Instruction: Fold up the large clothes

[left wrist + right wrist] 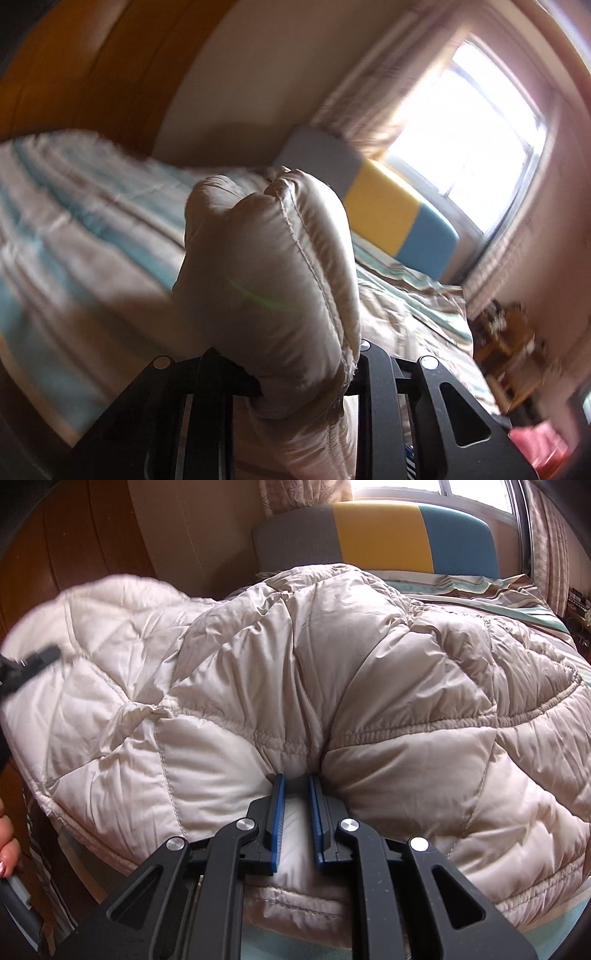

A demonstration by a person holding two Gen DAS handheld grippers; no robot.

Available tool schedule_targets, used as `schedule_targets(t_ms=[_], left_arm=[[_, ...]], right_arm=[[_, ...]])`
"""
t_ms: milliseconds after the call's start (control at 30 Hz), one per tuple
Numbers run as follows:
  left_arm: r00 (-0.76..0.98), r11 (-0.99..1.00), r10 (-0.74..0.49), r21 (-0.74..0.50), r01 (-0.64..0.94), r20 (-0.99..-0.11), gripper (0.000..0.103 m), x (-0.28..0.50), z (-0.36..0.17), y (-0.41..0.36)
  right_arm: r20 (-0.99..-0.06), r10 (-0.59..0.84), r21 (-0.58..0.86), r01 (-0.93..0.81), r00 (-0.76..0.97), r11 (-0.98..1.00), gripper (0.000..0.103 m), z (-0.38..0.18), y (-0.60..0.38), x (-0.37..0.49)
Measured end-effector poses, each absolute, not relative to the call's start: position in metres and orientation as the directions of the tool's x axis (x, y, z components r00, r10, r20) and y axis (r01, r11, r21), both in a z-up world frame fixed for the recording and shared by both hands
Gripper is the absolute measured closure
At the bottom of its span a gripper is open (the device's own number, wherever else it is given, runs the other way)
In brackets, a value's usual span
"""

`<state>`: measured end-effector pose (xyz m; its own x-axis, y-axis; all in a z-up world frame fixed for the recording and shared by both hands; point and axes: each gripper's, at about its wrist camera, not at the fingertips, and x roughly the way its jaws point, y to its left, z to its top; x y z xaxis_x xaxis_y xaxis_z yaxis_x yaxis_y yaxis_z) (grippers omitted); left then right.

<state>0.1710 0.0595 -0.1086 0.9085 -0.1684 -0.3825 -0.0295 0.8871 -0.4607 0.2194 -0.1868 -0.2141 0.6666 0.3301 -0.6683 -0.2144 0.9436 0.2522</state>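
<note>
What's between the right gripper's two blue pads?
A pinched fold of the beige puffer jacket fills the right gripper, seen in the right wrist view.

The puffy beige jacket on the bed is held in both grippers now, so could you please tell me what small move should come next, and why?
Probably carry the left gripper across toward the right gripper, laying its raised part of the jacket over the middle. The left is clamped on a bunched edge lifted above the striped bedding, while the right pins a fold low, like an anchor.

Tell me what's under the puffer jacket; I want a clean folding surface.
A striped bedspread shows beyond the beige puffer jacket, which both grippers pinch. Whatever lies directly beneath the jacket is covered.
</note>
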Motion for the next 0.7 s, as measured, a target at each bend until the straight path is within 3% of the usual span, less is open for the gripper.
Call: schedule_targets(t_ms=[100,167,200,233,400,700], left_arm=[[0.915,0.928,-0.169,-0.371,0.022,-0.367,0.08,0.174,-0.096,0.034],[0.915,0.945,-0.168,-0.323,0.044,-0.367,0.08,0.175,-0.091,0.021],[0.913,0.95,-0.17,-0.309,0.052,-0.37,0.08,0.177,-0.089,0.017],[0.912,0.954,-0.171,-0.295,0.059,-0.372,0.079,0.177,-0.089,0.015],[0.911,0.972,-0.161,-0.22,0.08,-0.379,0.079,0.175,-0.086,0.0],[0.91,0.979,-0.193,-0.129,0.156,-0.366,0.079,0.174,-0.079,-0.036]], right_arm=[[-0.64,0.377,0.332,-0.201,0.67,0.922,0.089,-0.208,-0.201,0.218],[-0.598,0.392,0.385,-0.178,0.699,0.905,0.076,-0.2,-0.218,0.21],[-0.585,0.381,0.39,-0.164,0.716,0.906,0.065,-0.196,-0.226,0.206],[-0.575,0.342,0.365,-0.141,0.744,0.92,0.061,-0.189,-0.235,0.199],[-0.588,0.105,0.189,0.011,0.802,0.982,0.055,-0.175,-0.274,0.183],[-0.585,-0.093,0.157,0.225,0.805,0.962,0.054,-0.179,-0.345,0.161]])
